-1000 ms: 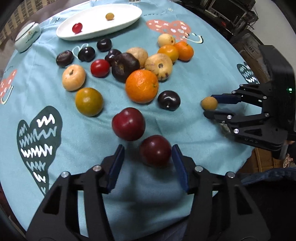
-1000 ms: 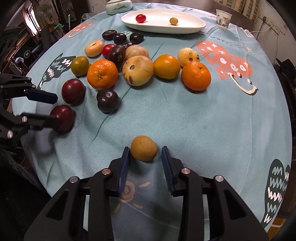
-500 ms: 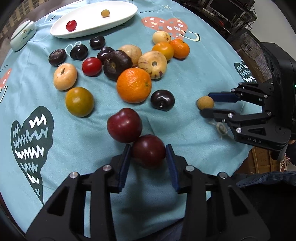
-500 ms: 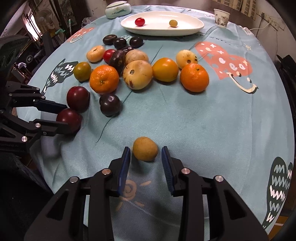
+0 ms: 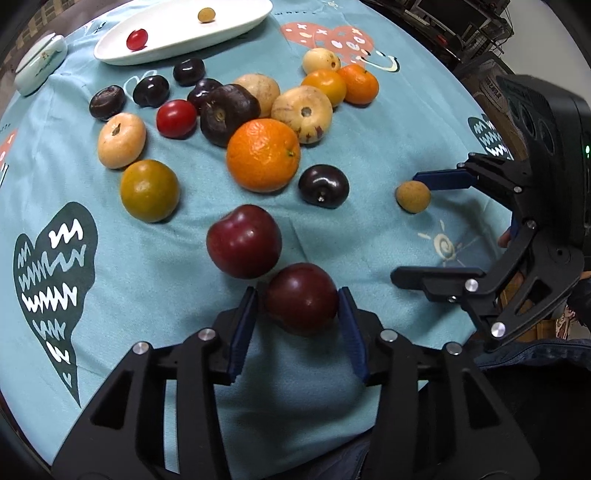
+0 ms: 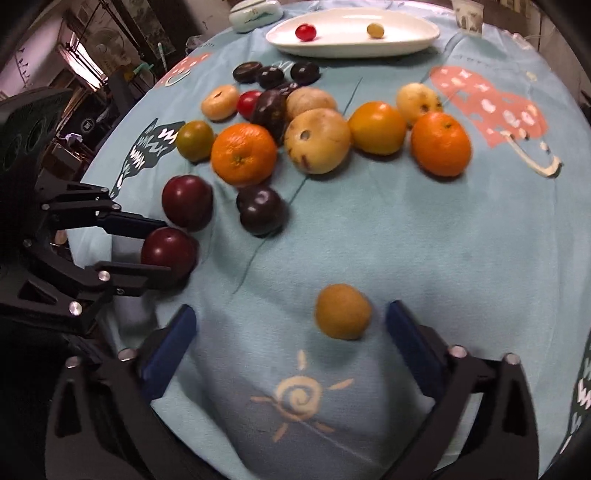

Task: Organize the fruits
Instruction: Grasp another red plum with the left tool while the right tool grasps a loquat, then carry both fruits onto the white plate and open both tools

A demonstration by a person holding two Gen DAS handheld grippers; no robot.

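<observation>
My left gripper point(image 5: 301, 301) is shut on a dark red plum point(image 5: 301, 297) at the near edge of the blue tablecloth; it also shows in the right wrist view point(image 6: 168, 251). A second red plum point(image 5: 243, 240) lies just beyond it. My right gripper point(image 6: 290, 321) is wide open around a small tan fruit point(image 6: 341, 310), which lies nearer the right finger and touches neither. The tan fruit also shows in the left wrist view point(image 5: 413, 195). A white oval plate point(image 6: 351, 33) at the far side holds a red cherry tomato point(image 6: 306, 32) and a small yellow fruit point(image 6: 375, 29).
A heap of fruit fills the table's middle: a large orange point(image 5: 262, 155), a black plum point(image 5: 323, 184), a green-orange citrus point(image 5: 149, 190), pale melons point(image 5: 301, 112), tangerines point(image 6: 439, 142) and dark plums. A lidded ceramic dish point(image 5: 37, 68) and a cup point(image 6: 467, 16) stand near the plate.
My left gripper closed on the dark red plum. My right gripper opened wide from close around the tan fruit, which stays on the cloth.
</observation>
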